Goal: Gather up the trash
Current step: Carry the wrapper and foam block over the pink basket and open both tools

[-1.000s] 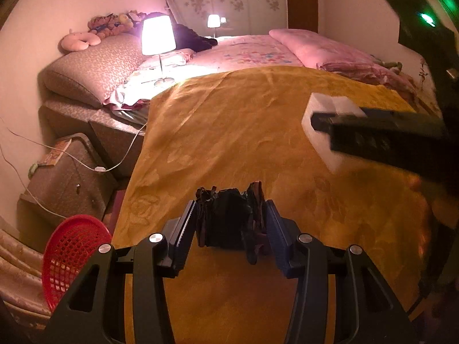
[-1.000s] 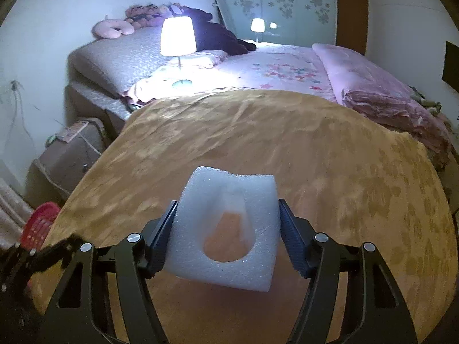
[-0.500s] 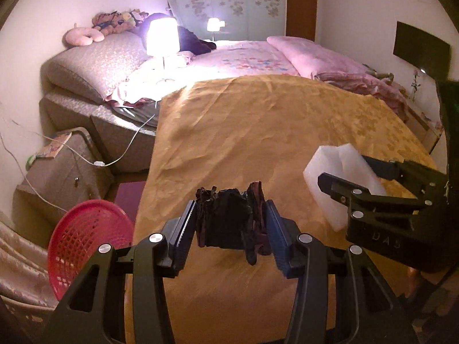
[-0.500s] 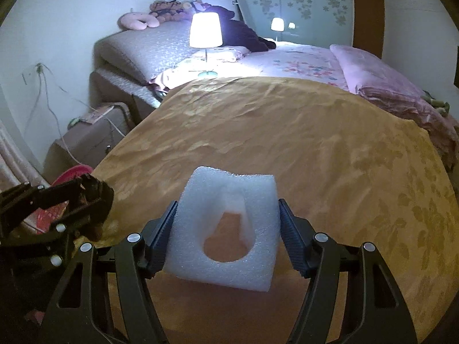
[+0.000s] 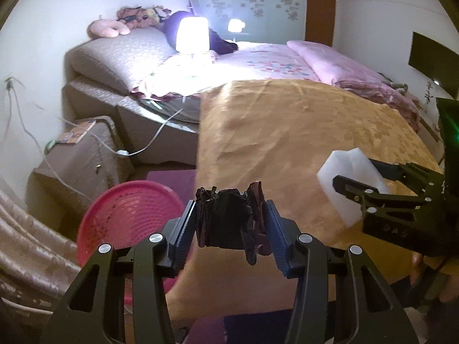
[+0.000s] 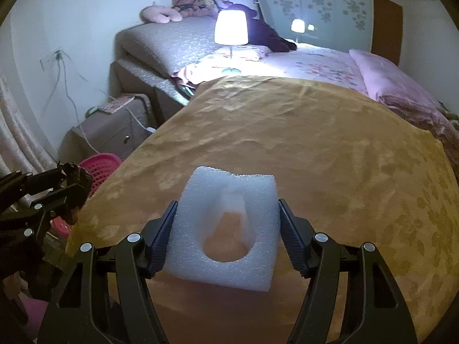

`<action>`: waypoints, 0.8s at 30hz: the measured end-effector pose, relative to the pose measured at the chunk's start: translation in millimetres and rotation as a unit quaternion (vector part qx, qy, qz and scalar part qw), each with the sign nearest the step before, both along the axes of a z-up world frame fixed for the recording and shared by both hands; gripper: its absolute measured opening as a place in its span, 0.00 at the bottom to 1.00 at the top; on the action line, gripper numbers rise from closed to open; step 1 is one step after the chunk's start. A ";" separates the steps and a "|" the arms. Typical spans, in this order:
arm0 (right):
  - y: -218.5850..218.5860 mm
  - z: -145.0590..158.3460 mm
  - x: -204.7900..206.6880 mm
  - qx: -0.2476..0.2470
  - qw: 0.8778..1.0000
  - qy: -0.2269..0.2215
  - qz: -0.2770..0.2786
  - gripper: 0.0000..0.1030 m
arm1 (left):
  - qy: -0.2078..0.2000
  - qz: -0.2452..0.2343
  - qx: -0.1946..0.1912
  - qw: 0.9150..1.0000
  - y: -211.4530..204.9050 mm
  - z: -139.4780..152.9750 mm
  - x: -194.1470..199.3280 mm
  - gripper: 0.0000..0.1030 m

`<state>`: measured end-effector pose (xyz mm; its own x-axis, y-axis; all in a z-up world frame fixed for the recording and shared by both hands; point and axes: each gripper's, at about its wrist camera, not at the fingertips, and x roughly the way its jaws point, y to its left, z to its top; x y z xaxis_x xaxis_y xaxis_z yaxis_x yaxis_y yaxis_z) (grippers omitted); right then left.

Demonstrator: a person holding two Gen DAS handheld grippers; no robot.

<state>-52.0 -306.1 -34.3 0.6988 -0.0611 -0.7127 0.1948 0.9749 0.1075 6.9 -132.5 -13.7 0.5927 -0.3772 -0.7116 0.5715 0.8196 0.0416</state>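
Observation:
My left gripper [image 5: 229, 223] is shut on a crumpled dark wrapper [image 5: 229, 218], held in the air at the left edge of the yellow bedspread [image 5: 287, 132]. Just left of and below it, on the floor, stands a pink mesh basket [image 5: 129, 209]. My right gripper [image 6: 226, 229] is shut on a white foam block [image 6: 229, 229] with a hole through its middle, above the bedspread [image 6: 315, 149]. In the left wrist view the right gripper [image 5: 355, 183] and the foam block [image 5: 344, 177] hang at the right. In the right wrist view the left gripper [image 6: 68, 183] and the basket [image 6: 99, 166] appear at the left.
A lit table lamp [image 5: 191, 35] stands on the bed near grey cushions [image 5: 120, 57]. A brown bedside cabinet [image 5: 77, 154] with white cables [image 5: 123, 152] sits beside the basket. A pink quilt [image 5: 344, 68] lies at the far right. A curtain [image 5: 28, 243] hangs at the lower left.
Both grippers have moved left across the bed toward its edge, each keeping its grip. The pink basket has come closer, now lying just left of the left gripper's fingers.

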 end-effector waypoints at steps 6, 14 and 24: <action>20.8 3.6 12.3 -0.002 1.000 0.003 0.026 0.63 | -0.001 0.042 0.005 0.999 31.1 -3.4 12.1 0.44; 49.1 14.0 36.6 -0.008 0.998 -0.006 0.058 0.63 | -0.005 0.095 0.005 0.995 62.3 -8.1 37.5 0.44; 82.3 11.3 75.1 0.012 0.995 0.003 0.101 0.63 | 0.004 0.146 0.004 0.989 95.1 -12.7 71.8 0.44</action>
<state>23.1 -223.8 -23.0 0.6903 0.0970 -0.7170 -0.0043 0.9915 0.1300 78.8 -37.4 -26.4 0.6703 -0.1847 -0.7187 0.3107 0.9494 0.0458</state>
